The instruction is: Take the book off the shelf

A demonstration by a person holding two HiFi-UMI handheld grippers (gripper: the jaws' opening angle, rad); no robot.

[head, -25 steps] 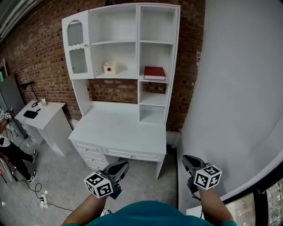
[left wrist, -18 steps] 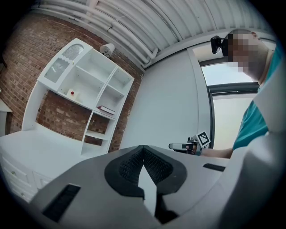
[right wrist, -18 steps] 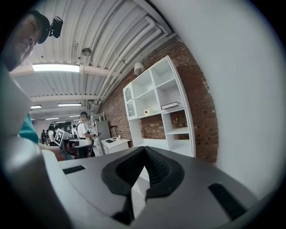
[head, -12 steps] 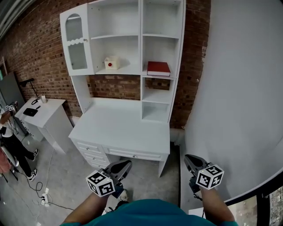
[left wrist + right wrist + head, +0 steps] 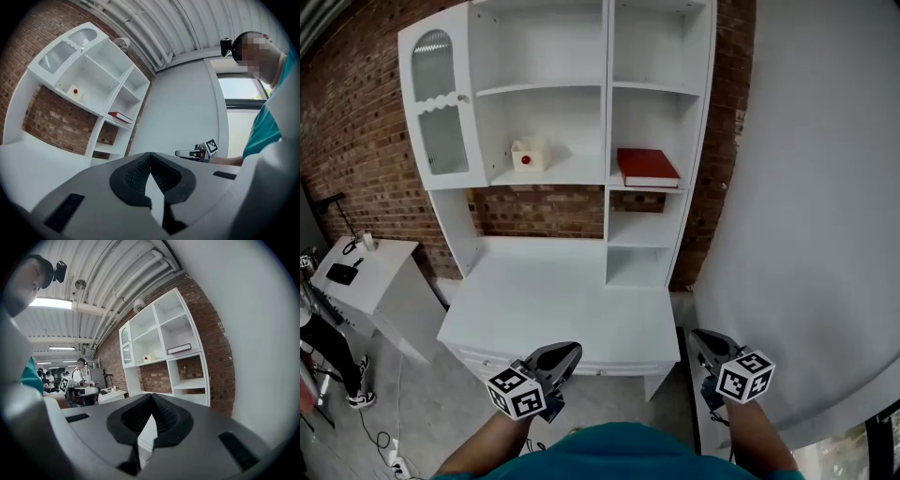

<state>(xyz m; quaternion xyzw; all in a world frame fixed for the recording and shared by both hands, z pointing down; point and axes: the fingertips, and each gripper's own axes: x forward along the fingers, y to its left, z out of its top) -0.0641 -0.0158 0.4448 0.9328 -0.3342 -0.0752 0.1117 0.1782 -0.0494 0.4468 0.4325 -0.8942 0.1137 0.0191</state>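
A red book [image 5: 648,167] lies flat on the middle shelf in the right column of the white hutch [image 5: 607,141]; it shows small as a red book [image 5: 120,116] in the left gripper view and a red book [image 5: 179,348] in the right gripper view. My left gripper [image 5: 565,354] hangs low in front of the desk [image 5: 562,305], jaws shut and empty. My right gripper [image 5: 703,341] is held low at the right beside the white wall, also shut with nothing in it. Both are far below and short of the book.
A small white box with a red dot [image 5: 526,156] sits on the shelf left of the book. A glass cabinet door [image 5: 436,108] is at the hutch's left. A small white side table [image 5: 356,272] stands left, with a person's legs [image 5: 333,356] beside it. Cables [image 5: 380,436] lie on the floor.
The view has closed in on the hutch, and the desk and shelves now look larger and nearer. Both grippers stay low and shut.
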